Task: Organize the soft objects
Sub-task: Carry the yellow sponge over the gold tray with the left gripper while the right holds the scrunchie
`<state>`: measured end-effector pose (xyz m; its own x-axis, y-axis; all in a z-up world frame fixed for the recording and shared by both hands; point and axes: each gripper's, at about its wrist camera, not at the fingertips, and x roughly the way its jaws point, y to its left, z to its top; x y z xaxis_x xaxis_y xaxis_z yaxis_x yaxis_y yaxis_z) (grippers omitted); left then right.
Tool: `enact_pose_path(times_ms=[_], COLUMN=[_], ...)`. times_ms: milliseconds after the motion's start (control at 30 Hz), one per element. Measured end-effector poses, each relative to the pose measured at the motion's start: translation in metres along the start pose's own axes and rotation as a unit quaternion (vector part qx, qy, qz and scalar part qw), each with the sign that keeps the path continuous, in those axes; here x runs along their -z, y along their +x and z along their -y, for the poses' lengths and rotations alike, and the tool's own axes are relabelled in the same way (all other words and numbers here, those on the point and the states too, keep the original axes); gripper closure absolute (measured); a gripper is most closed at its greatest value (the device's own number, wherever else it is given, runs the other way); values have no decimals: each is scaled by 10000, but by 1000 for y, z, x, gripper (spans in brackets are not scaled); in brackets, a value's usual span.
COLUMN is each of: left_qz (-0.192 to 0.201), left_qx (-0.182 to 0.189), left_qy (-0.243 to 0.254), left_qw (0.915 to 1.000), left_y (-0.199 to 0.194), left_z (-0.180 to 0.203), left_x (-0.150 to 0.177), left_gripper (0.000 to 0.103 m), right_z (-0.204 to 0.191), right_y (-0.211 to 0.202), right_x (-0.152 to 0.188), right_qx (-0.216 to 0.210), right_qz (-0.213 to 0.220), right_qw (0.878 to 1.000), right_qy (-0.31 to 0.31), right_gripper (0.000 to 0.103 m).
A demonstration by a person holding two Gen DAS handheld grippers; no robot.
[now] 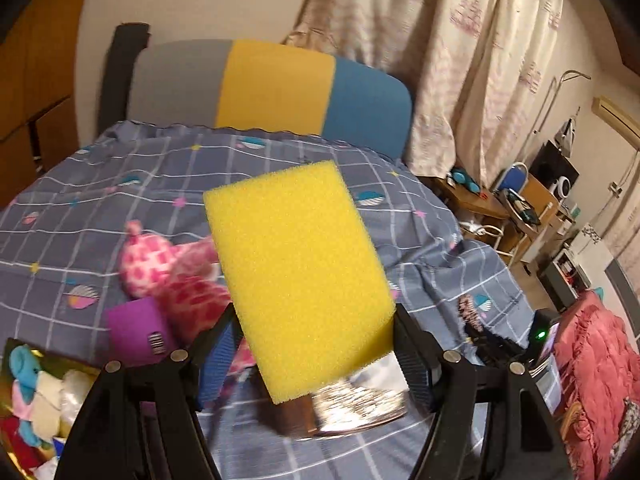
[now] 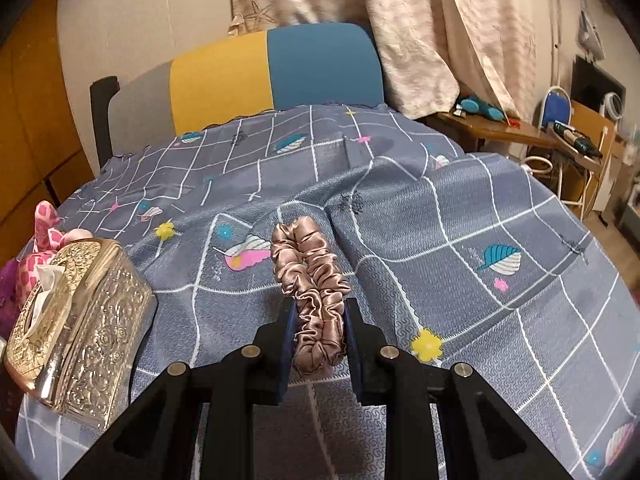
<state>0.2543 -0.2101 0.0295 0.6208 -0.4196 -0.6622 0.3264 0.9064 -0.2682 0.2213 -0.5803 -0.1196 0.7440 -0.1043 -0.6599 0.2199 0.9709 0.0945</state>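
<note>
Both wrist fisheyes riding right behind the fingers, tilted down across the checked bedspread [image 2: 460,216] toward the grey-yellow-blue headboard [image 1: 276,84] and curtain [image 2: 420,32]. Left view sitting a bit higher and further left. Shared: bedspread, headboard, curtain, embossed gold tissue box [image 2: 84,320], cluttered desk [image 2: 492,128] off right.

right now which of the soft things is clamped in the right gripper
The pink satin scrunchie, pinched between the right gripper. The yellow foam sponge is in the left gripper; the pink checked plush toy lies loose on the bedspread.

Home bedroom, bed [image 2: 360,208], curtains [image 2: 420,32]
</note>
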Motion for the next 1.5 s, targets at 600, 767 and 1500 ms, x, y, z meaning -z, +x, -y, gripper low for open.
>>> enact_pose_path(times_ms=[600, 767, 1500], left_qz=[65, -156, -952], left_qx=[-68, -172, -461], left_qy=[-335, -609, -1079], left_qw=[9994, 9979, 9885], left_y=[-74, -89, -131], left_z=[-103, -143, -233], left_x=[81, 115, 201], left_gripper=[29, 29, 29], right_z=[-21, -31, -49], right_y=[-24, -44, -79], right_x=[13, 18, 25], right_qx=[217, 126, 193], right_qz=[-72, 7, 94], right_qw=[9997, 9999, 9997], right_qy=[-60, -51, 88], right_gripper=[79, 79, 79])
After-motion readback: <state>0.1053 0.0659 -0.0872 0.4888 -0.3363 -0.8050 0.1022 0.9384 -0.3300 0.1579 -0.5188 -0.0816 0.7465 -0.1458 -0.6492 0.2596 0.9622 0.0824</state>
